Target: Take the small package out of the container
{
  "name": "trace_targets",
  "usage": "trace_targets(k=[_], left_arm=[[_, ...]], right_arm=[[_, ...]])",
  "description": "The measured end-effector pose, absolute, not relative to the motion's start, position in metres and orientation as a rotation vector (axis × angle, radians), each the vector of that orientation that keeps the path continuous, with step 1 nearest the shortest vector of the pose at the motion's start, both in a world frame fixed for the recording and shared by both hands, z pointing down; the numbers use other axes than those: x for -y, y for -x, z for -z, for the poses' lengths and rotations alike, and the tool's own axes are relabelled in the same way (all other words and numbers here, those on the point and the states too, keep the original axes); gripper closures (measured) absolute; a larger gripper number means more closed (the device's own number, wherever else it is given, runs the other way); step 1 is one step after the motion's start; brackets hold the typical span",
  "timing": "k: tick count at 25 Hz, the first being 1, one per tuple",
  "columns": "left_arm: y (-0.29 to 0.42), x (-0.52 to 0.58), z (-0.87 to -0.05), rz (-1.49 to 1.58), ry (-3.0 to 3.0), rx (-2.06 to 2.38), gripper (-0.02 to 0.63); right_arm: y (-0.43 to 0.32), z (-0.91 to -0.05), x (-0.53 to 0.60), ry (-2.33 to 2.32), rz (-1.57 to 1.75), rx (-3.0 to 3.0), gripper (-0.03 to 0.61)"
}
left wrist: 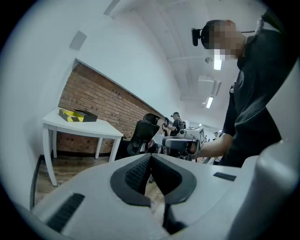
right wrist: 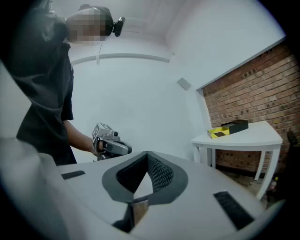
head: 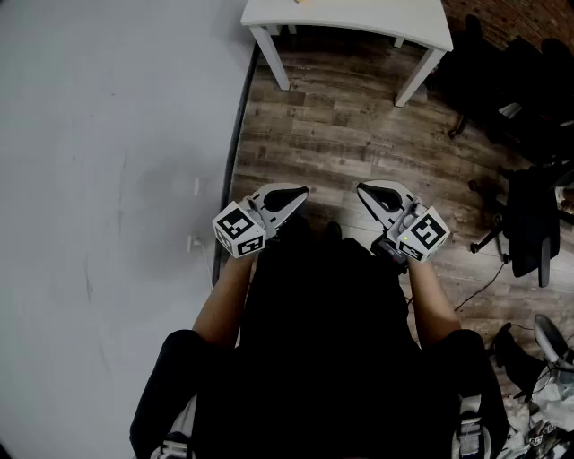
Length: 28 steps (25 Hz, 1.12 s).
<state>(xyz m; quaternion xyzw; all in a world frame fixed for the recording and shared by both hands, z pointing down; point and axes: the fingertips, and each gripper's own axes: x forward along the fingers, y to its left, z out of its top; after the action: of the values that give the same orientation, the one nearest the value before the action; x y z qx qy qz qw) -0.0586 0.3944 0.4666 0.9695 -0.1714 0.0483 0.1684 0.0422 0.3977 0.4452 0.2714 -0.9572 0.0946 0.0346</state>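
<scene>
With my white left gripper [head: 294, 194] and right gripper [head: 369, 191] both pinched closed on nothing, well short of the white table [head: 359, 22] bearing the black-and-yellow box [right wrist: 229, 127], I risk shoving the box, its package unseen, unless the jaws part.

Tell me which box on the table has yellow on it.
The striped box, at the left in the right gripper view; the black box beside it has none.

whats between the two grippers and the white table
Only bare wooden floor, in the head view: nothing stands between the left gripper, the right gripper and the white table.
</scene>
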Motion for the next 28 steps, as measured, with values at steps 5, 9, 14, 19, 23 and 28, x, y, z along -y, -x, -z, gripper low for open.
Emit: trace_targets(k=[5, 9, 14, 19, 23, 28], left_arm=[[0.057, -0.392, -0.460, -0.133, -2.773, 0.512, 0.598], [0.057, -0.391, -0.458, -0.130, -2.777, 0.530, 0.598], [0.056, -0.390, -0.457, -0.125, -2.780, 0.549, 0.598], [0.054, -0.392, -0.452, -0.112, -2.781, 0.572, 0.598], [0.051, -0.394, -0.448, -0.106, -2.781, 0.584, 0.598], [0.046, -0.398, -0.444, -0.093, -2.788, 0.589, 0.598]], right_arm=[[-0.047, -0.443, -0.400, -0.850, -0.285, 2.941, 0.572], [-0.055, -0.442, -0.401, -0.863, -0.281, 2.937, 0.572], [-0.065, -0.442, -0.400, -0.899, -0.292, 2.944, 0.572], [-0.071, -0.441, -0.402, -0.913, -0.291, 2.949, 0.572], [-0.079, -0.438, -0.404, -0.933, -0.293, 2.962, 0.572], [-0.093, -0.430, -0.406, -0.994, -0.321, 3.002, 0.572]])
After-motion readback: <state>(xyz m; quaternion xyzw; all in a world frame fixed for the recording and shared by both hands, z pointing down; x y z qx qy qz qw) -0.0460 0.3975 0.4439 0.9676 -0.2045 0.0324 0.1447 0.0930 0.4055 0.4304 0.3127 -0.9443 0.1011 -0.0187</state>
